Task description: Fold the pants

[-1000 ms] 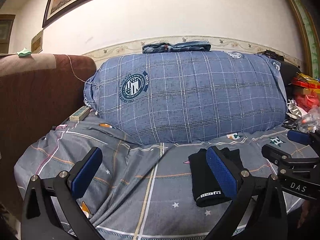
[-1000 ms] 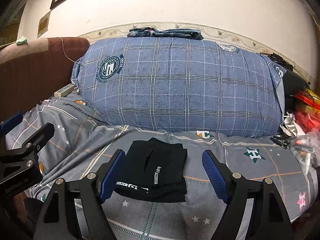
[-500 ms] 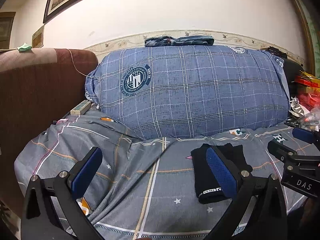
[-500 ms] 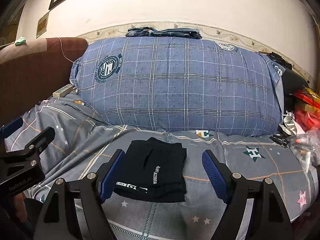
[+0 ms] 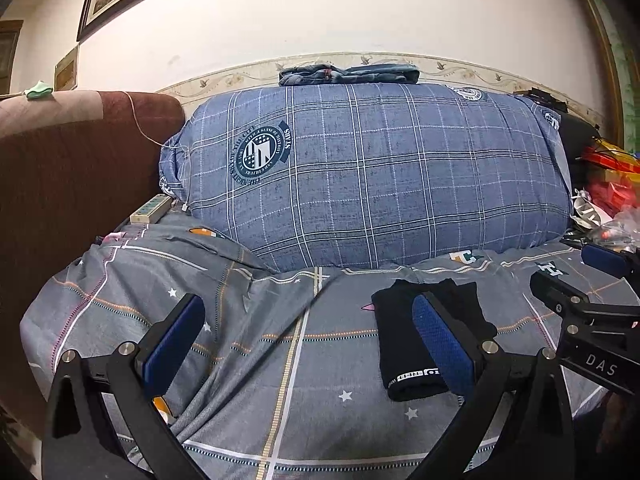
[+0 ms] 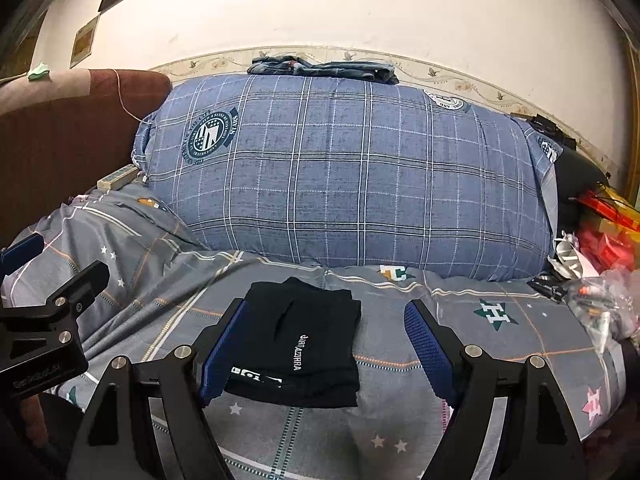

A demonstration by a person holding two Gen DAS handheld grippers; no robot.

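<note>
Black pants [image 6: 304,340] lie folded into a compact rectangle on the grey star-print bedsheet [image 6: 400,412], with white lettering showing on top. In the left wrist view the same pants [image 5: 404,344] sit at the right, partly behind a blue pad. My right gripper [image 6: 326,342] hovers open just in front of the pants, nothing between its pads. My left gripper [image 5: 308,336] stands open over bare sheet to the left of the pants. Each gripper shows at the edge of the other's view.
A big blue plaid bedding roll [image 6: 352,184] fills the back, with folded jeans [image 6: 324,67] on top. A brown sofa arm [image 5: 60,168] stands at the left. Bags and red clutter [image 6: 600,240] crowd the right edge. A power strip [image 5: 150,209] lies beside the roll.
</note>
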